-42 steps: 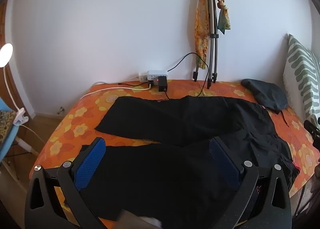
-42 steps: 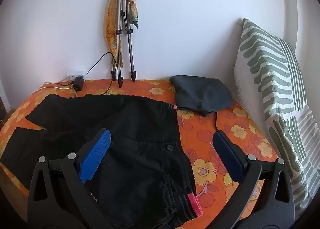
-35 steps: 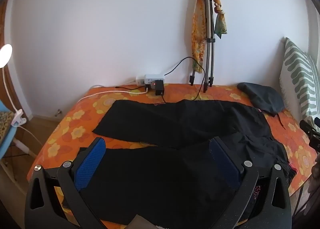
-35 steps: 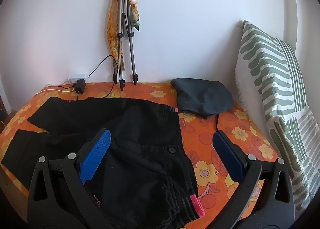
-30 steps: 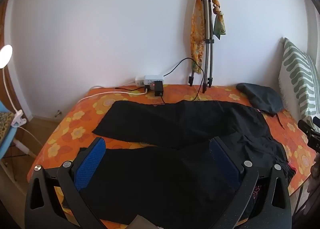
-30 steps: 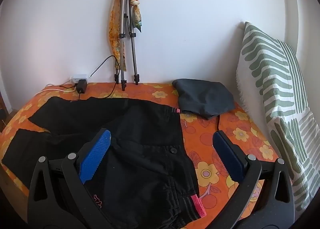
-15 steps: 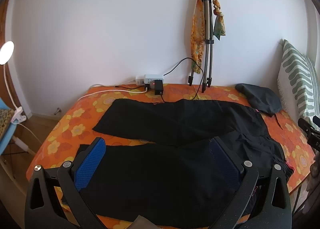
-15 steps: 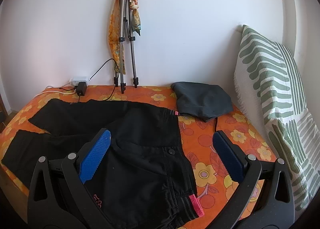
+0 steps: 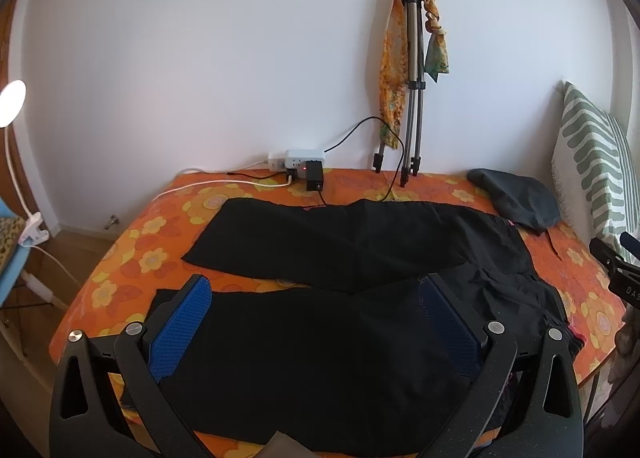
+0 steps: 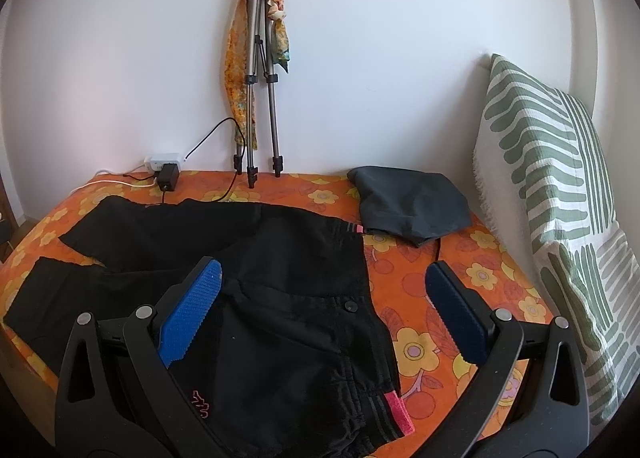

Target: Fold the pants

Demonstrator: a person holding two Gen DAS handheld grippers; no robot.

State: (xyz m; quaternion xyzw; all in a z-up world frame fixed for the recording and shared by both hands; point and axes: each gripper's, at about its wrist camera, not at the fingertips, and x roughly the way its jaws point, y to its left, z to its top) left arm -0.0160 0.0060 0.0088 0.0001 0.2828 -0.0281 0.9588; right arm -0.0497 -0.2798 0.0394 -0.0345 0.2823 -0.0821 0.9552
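Both cameras have risen and drawn back slightly since the earlier frames. Left wrist view: the left gripper [image 9: 316, 324], jaws spread and empty, hovers over the near leg of the black pants [image 9: 340, 242], which run left to right across the bed [image 9: 120, 258]. Right wrist view: the right gripper [image 10: 324, 308], jaws spread, hangs over the waistband, so it is nearer that end.

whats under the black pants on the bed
The black pants lie spread on the orange flowered bedspread, which shows all around them. The black charger cable runs to their far edge. Anything else beneath the fabric is covered and cannot be seen.
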